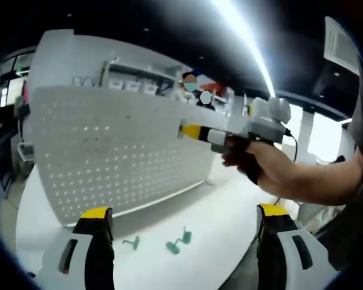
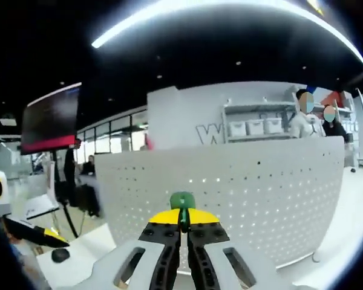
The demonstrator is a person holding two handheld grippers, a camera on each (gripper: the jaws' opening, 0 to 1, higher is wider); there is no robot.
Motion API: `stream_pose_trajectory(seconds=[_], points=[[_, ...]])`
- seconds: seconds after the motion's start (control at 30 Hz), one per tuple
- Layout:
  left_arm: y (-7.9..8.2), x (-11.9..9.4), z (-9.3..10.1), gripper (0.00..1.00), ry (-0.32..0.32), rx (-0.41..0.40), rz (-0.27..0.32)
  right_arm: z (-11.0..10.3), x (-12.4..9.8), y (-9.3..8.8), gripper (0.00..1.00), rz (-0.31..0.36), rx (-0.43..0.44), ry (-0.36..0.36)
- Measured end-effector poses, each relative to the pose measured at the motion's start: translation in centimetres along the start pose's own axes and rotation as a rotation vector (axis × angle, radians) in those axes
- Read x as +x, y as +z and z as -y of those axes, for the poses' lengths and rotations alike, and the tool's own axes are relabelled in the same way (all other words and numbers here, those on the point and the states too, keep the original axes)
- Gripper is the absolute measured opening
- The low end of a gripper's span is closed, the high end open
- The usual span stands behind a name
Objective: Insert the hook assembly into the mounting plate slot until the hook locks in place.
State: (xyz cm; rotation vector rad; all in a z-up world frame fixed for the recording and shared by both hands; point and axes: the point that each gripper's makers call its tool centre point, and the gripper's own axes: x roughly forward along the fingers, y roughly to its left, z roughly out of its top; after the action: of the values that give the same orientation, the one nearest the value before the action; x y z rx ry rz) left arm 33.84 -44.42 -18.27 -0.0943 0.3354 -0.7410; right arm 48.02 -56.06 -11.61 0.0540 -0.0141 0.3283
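A white perforated mounting plate (image 1: 109, 157) stands upright on the white table (image 1: 218, 205); it also spans the right gripper view (image 2: 260, 193). My right gripper (image 2: 183, 225) is shut on a green hook (image 2: 183, 202), held just in front of the plate's holes. In the left gripper view that right gripper (image 1: 196, 132), carried by a hand (image 1: 272, 169), has its yellow tip at the plate's upper right part. My left gripper (image 1: 184, 211) is open wide and empty, back from the plate. Two more green hooks (image 1: 131, 243) (image 1: 178, 243) lie on the table between its jaws.
Behind the plate rise a white wall and a shelf with bins (image 2: 254, 124), and people stand at the back right. A dark screen (image 2: 51, 121) hangs on the left. A small black object (image 2: 60, 255) lies on the table at the left.
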Motion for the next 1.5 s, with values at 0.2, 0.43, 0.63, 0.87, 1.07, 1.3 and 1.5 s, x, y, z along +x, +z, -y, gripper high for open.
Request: stream_pose_trajectory(seconds=[0.2, 0.43, 0.63, 0.87, 1.07, 1.3, 1.5], points=[[-0.2, 0.0, -0.8, 1.0, 0.02, -0.007, -0.01, 2.1, 2.6, 0.2, 0.0, 0.004, -0.028, -0.017], [-0.4, 0.2, -0.8, 1.0, 0.019, -0.013, -0.013, 4.2, 4.4, 0.1, 0.0, -0.008, -0.067, -0.049], [-0.3, 0.1, -1.4, 1.0, 0.031, -0.008, -0.017, 5.7, 5.2, 0.8, 0.0, 0.015, -0.068, -0.079], [-0.4, 0.0, -1.9, 1.0, 0.045, -0.012, -0.02, 6.6, 6.5, 2.2, 0.0, 0.043, -0.08, -0.103], [-0.4, 0.0, -2.1, 1.0, 0.052, -0.021, -0.022, 6.9, 7.1, 2.8, 0.0, 0.061, -0.09, -0.119], [-0.4, -0.2, -2.7, 1.0, 0.069, -0.026, -0.027, 7.2, 7.6, 2.9, 0.0, 0.074, -0.084, -0.136], [-0.3, -0.2, -3.2, 0.99, 0.082, -0.024, -0.026, 7.3, 7.5, 2.7, 0.0, 0.075, -0.087, -0.153]])
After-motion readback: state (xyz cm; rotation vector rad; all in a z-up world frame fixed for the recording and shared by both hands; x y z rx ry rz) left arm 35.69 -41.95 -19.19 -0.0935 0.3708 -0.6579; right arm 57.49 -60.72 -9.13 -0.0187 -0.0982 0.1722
